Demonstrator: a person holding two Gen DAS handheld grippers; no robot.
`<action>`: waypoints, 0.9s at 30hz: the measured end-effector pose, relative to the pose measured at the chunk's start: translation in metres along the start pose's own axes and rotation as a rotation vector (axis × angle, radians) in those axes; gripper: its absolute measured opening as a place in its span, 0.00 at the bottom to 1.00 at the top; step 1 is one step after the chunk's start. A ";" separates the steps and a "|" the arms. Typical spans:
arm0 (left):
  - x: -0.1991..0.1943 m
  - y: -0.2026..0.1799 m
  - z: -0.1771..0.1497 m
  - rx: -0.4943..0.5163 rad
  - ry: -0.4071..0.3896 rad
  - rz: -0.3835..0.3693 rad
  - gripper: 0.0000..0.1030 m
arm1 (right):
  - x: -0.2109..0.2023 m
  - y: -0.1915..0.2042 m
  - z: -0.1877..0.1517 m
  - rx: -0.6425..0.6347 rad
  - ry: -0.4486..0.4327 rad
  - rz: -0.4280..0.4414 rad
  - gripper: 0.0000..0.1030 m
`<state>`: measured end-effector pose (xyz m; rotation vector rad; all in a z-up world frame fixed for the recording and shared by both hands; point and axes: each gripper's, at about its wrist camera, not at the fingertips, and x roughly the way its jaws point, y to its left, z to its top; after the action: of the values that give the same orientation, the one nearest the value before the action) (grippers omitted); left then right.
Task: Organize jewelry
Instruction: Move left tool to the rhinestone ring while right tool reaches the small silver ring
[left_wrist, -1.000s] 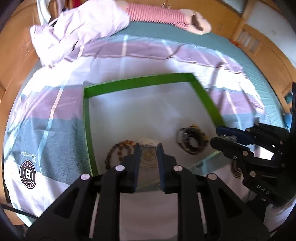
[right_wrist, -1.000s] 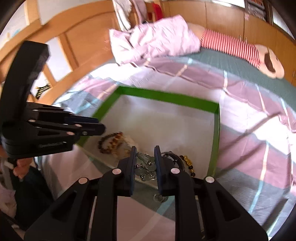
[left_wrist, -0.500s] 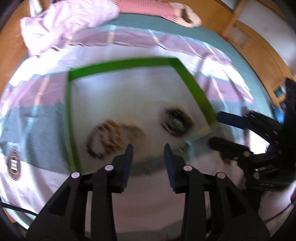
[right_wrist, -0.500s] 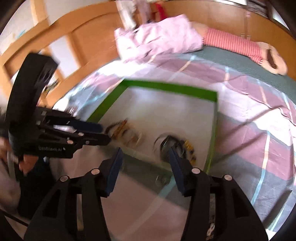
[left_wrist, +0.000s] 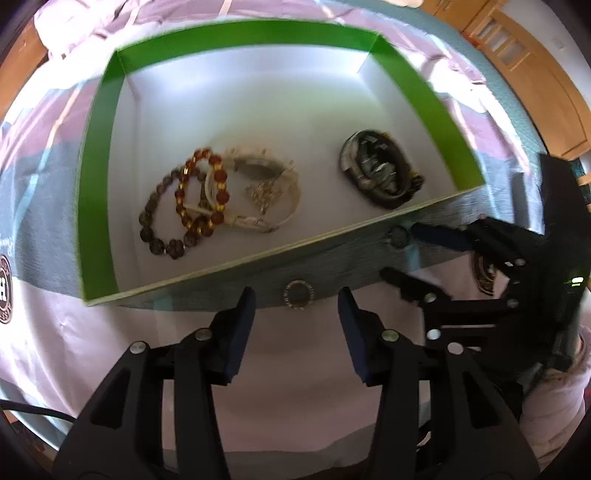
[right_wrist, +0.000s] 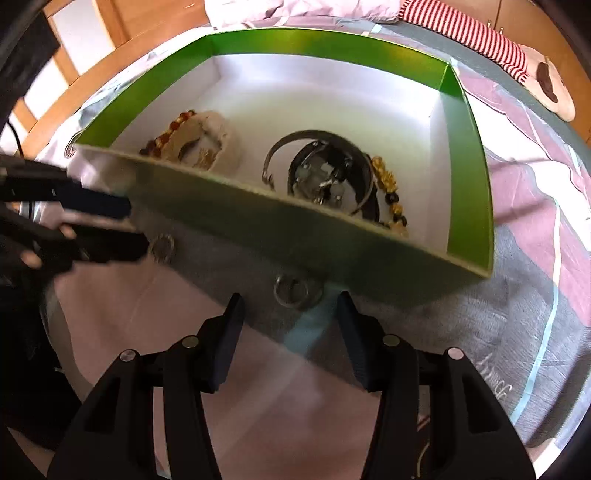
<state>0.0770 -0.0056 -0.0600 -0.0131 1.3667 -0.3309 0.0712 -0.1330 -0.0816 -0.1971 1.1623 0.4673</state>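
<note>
A green-walled box (left_wrist: 96, 155) with a white floor lies on the bed. Inside are bead bracelets (left_wrist: 184, 206), a pale bangle and chain (left_wrist: 266, 192), and a dark pile of jewelry (left_wrist: 380, 173); the pile also shows in the right wrist view (right_wrist: 325, 177). My left gripper (left_wrist: 297, 314) is open just outside the box's near wall, above a small ring (left_wrist: 298, 294) on the sheet. My right gripper (right_wrist: 288, 314) is open above another ring (right_wrist: 291, 291) outside the box (right_wrist: 469, 155). Each gripper shows in the other's view, left (right_wrist: 92, 225) and right (left_wrist: 424, 258).
The bed sheet (left_wrist: 44, 350) is striped purple, grey and white. A further ring (left_wrist: 399, 236) lies by the box corner, and a dark piece (left_wrist: 485, 273) sits behind the right gripper. A striped plush toy (right_wrist: 480, 33) and wooden furniture (left_wrist: 535, 74) lie beyond.
Both grippers opened and let go of their jewelry into the box. Both then pulled back over the near wall and dropped lower toward the rings on the sheet.
</note>
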 end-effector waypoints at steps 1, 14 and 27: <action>0.004 0.002 0.001 -0.012 0.010 0.002 0.44 | 0.002 0.001 0.000 0.008 -0.005 0.000 0.50; 0.019 0.012 0.006 -0.081 0.032 -0.016 0.44 | 0.000 0.007 -0.001 -0.041 -0.054 0.009 0.19; 0.012 0.016 0.004 -0.085 0.020 -0.026 0.45 | -0.008 0.013 -0.012 -0.089 -0.009 0.024 0.21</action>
<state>0.0866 0.0064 -0.0738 -0.0982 1.4008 -0.2957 0.0527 -0.1283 -0.0782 -0.2575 1.1369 0.5412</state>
